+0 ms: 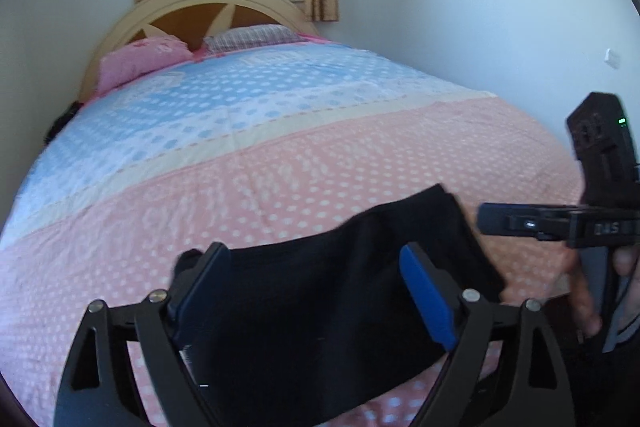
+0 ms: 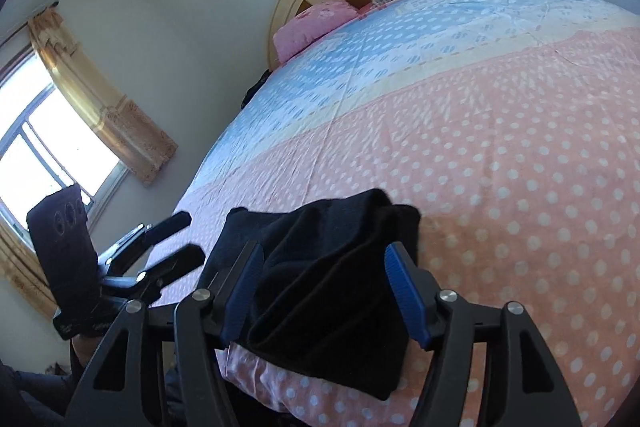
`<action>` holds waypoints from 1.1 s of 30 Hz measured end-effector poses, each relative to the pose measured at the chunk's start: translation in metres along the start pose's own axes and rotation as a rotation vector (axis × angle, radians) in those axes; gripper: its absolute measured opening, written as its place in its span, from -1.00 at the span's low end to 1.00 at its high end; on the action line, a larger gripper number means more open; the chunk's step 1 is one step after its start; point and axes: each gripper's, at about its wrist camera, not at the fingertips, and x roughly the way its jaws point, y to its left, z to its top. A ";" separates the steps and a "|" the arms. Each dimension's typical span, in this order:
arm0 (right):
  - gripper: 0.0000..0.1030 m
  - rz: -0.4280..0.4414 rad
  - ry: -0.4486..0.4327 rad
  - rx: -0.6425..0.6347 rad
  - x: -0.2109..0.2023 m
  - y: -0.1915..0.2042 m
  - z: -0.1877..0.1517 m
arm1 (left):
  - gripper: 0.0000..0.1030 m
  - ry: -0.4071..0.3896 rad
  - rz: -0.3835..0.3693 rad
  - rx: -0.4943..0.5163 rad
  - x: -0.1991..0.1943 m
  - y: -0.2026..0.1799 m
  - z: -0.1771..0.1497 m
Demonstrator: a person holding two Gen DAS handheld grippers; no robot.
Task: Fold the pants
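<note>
Black pants (image 1: 320, 307) lie as a compact, thick stack at the near edge of the bed (image 1: 360, 155), on the pink dotted band of the cover, well apart from the pillows (image 1: 144, 61) at the headboard end; judged folded, or nearly.

Left tongs (image 1: 316, 297) spread wide, blue pads either side of the stack, neither pressing it; nothing pinched. Right tongs (image 2: 324, 291) spread too, straddling the cloth; a hump of fabric rises between the pads; contact on the left pad unclear, but no pinch visible.

Step in hand, judged: release and tidy the last fold.

To do it well:
- lift both tongs straight off so no pad drags the top layer;
- the right side is bunched and ridged (image 2: 372, 211), so press it flat with a pad face rather than re-pinching;
- square the edges against the bed edge; the stack slightly overhangs there and could slide off if nudged toward the person.
</note>
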 end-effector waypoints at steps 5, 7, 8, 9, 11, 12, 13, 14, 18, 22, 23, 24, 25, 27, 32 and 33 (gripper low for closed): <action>0.26 -0.198 0.098 -0.123 0.024 0.027 -0.016 | 0.79 0.064 0.149 -0.036 0.019 0.048 -0.028; 0.26 -0.285 0.107 -0.095 0.027 0.014 -0.020 | 0.79 0.103 0.156 -0.086 0.029 0.067 -0.040; 0.26 -0.285 0.116 -0.058 0.026 0.003 -0.021 | 0.79 0.118 0.118 -0.114 0.034 0.076 -0.047; 0.26 -0.282 0.133 -0.019 0.027 -0.008 -0.021 | 0.79 0.142 0.093 -0.142 0.040 0.083 -0.053; 0.26 -0.244 0.147 0.018 0.029 -0.023 -0.022 | 0.79 0.170 0.010 -0.215 0.050 0.093 -0.063; 0.25 -0.241 0.152 0.020 0.031 -0.027 -0.022 | 0.79 0.171 -0.043 -0.235 0.050 0.094 -0.068; 0.25 -0.247 0.162 0.015 0.033 -0.029 -0.023 | 0.79 0.178 -0.073 -0.260 0.055 0.098 -0.071; 0.25 -0.240 0.163 0.010 0.035 -0.031 -0.025 | 0.79 0.184 -0.079 -0.277 0.056 0.099 -0.073; 0.12 -0.187 0.146 0.030 0.033 -0.038 -0.025 | 0.81 0.181 -0.092 -0.259 0.062 0.093 -0.073; -0.19 -0.136 0.141 0.008 0.034 -0.029 -0.028 | 0.81 0.175 -0.082 -0.208 0.066 0.080 -0.072; -0.19 -0.144 0.147 0.002 0.036 -0.029 -0.029 | 0.81 0.176 -0.082 -0.202 0.068 0.080 -0.072; -0.19 -0.130 0.147 0.021 0.037 -0.032 -0.029 | 0.81 0.178 -0.083 -0.201 0.070 0.080 -0.073; -0.19 -0.098 0.146 0.060 0.037 -0.040 -0.029 | 0.81 0.179 -0.086 -0.201 0.071 0.078 -0.073; -0.22 -0.037 0.148 0.125 0.037 -0.054 -0.029 | 0.81 0.177 -0.088 -0.200 0.072 0.081 -0.073; -0.23 0.011 0.137 0.164 0.035 -0.062 -0.031 | 0.50 0.169 -0.132 -0.185 0.070 0.080 -0.074; -0.29 0.012 0.131 0.156 0.034 -0.059 -0.032 | 0.26 0.167 -0.158 -0.178 0.069 0.079 -0.073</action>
